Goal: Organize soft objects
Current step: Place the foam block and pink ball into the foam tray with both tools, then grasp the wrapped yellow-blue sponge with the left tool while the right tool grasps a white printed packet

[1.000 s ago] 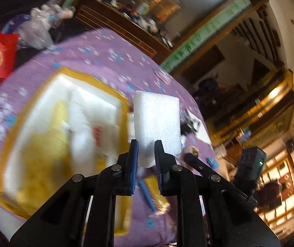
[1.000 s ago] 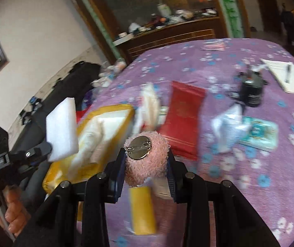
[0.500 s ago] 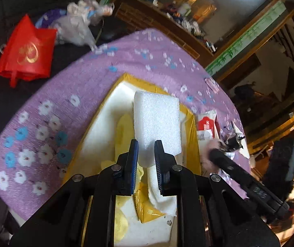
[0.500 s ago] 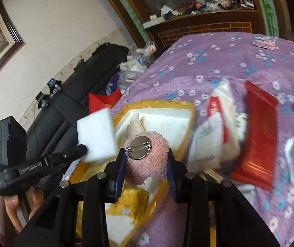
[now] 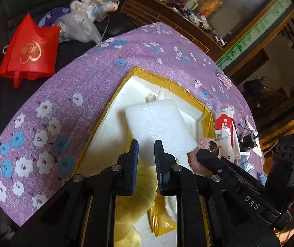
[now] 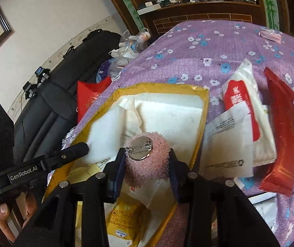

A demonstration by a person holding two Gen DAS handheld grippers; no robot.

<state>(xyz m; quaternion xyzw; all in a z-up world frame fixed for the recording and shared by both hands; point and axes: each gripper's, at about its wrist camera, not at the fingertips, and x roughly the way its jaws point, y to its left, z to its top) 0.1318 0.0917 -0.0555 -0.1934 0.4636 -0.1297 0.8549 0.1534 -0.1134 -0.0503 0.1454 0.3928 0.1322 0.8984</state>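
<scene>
My left gripper point(image 5: 146, 151) is shut on a white foam block point(image 5: 159, 127), which leans forward and low inside the yellow-rimmed box point(image 5: 167, 82) lined with white foam. In the right wrist view the same block point(image 6: 105, 131) sits at the tip of the left gripper point(image 6: 81, 149) over the box's point(image 6: 204, 111) left side. My right gripper point(image 6: 146, 164) has a pink fluffy brooch point(image 6: 147, 164) with a round metal pin back between its pads. Its jaws are opening, and the puff still touches both pads. It hangs over the box's near part. The brooch point(image 5: 205, 144) also shows from the left wrist.
A yellow cracker packet point(image 6: 124, 216) and yellow cloth point(image 5: 134, 205) lie in the box. Right of the box are a white-and-red wipes pack point(image 6: 241, 103) and a red packet point(image 6: 280, 135) on the purple flowered cloth point(image 5: 64, 94). A red bag point(image 5: 29, 49) lies on the black sofa point(image 6: 50, 107).
Both grippers have come in over the yellow-rimmed box and sunk lower. The foam block now tilts down into the box. The right jaws stand slightly wider around the brooch.
</scene>
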